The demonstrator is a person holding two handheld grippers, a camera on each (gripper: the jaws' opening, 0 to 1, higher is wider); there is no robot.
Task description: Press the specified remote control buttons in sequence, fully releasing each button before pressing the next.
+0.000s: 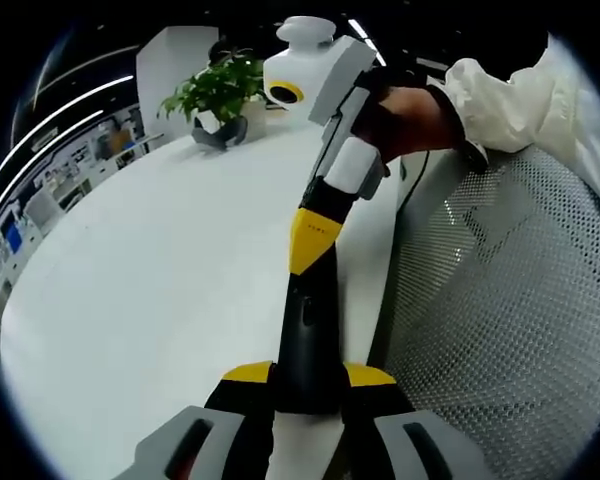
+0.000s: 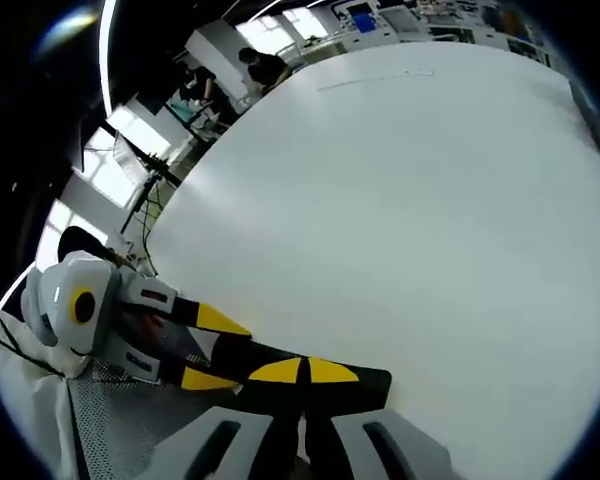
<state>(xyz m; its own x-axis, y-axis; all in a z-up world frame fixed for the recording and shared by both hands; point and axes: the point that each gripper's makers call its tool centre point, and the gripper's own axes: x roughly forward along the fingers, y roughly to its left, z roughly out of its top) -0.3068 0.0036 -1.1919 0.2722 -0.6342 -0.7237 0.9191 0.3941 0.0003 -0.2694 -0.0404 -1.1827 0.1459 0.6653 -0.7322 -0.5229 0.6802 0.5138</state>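
Observation:
A dark, slim remote control (image 1: 305, 335) stands up between the yellow-tipped jaws of my left gripper (image 1: 308, 375), which is shut on its lower end. My right gripper (image 1: 315, 240) comes down from the upper right with its jaws closed together, and its yellow tip rests on the remote's face. In the right gripper view, my right gripper (image 2: 305, 370) has its two yellow tips side by side on the remote (image 2: 375, 382). The left gripper (image 2: 210, 350) holds the remote's other end from the left. The buttons are hidden.
The remote is held over the near edge of a bare white table (image 1: 160, 280). A potted plant (image 1: 220, 92) stands at the table's far end. A white mesh chair (image 1: 500, 300) is beside the edge. A gloved hand with a white sleeve (image 1: 500, 100) holds the right gripper.

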